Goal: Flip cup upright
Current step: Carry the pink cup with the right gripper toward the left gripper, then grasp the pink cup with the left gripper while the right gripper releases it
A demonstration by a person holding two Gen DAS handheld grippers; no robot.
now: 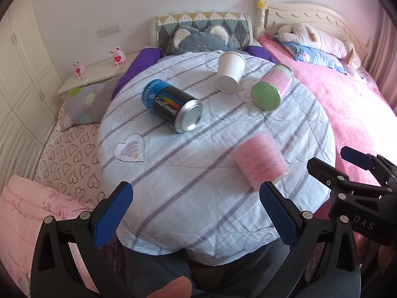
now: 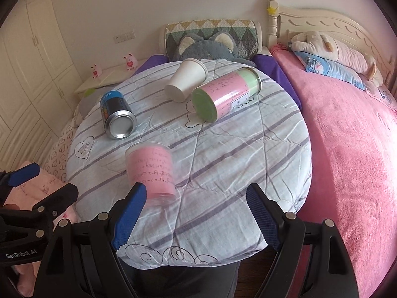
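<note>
A clear cup with a pink paper sleeve point(image 1: 259, 162) lies on its side on the round striped cloth-covered table point(image 1: 198, 173); it also shows in the right wrist view point(image 2: 151, 171). A white paper cup point(image 1: 229, 70) point(image 2: 186, 79), a pink-and-green cup point(image 1: 271, 87) point(image 2: 225, 94) and a blue-black can point(image 1: 172, 104) point(image 2: 117, 114) also lie on their sides farther back. My left gripper point(image 1: 196, 216) is open and empty, near the table's front edge. My right gripper point(image 2: 196, 213) is open and empty, its left finger just in front of the pink cup.
A bed with a pink blanket point(image 2: 347, 136) is on the right. A chair with a grey plush toy point(image 1: 198, 39) stands behind the table. Pillows and a nightstand point(image 1: 94, 74) are at the left. The table is a soft quilted surface.
</note>
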